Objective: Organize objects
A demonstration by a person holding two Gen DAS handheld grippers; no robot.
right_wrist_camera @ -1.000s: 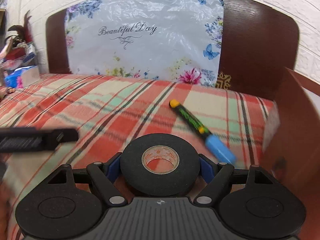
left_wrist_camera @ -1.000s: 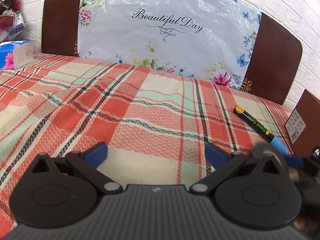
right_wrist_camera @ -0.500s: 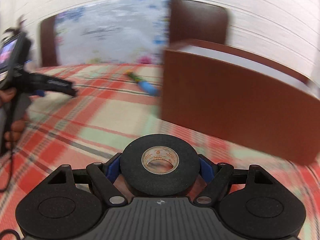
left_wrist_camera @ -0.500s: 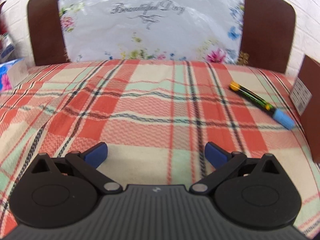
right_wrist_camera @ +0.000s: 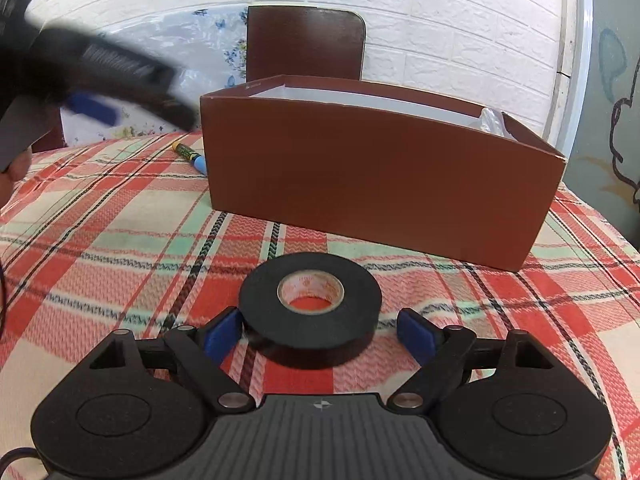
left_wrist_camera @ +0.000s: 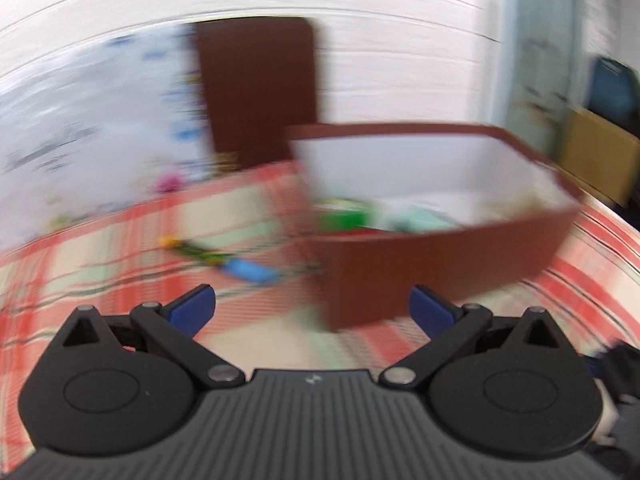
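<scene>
Tape roll (right_wrist_camera: pixel 310 306) between opening fingers (right_wrist_camera: pixel 222 334) — brown box (right_wrist_camera: pixel 380 172) behind, perhaps open-topped

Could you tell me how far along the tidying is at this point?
Some items already lie in the brown box. The right gripper is opening around the black tape roll on the tablecloth, outside the box. The marker remains out.

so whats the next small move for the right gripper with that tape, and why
Probably draw the right gripper straight back off the black tape roll. Its jaws are opening, a gap shows at the right pad, and the roll lies flat on the checked cloth in front of the brown box, not in it.
</scene>
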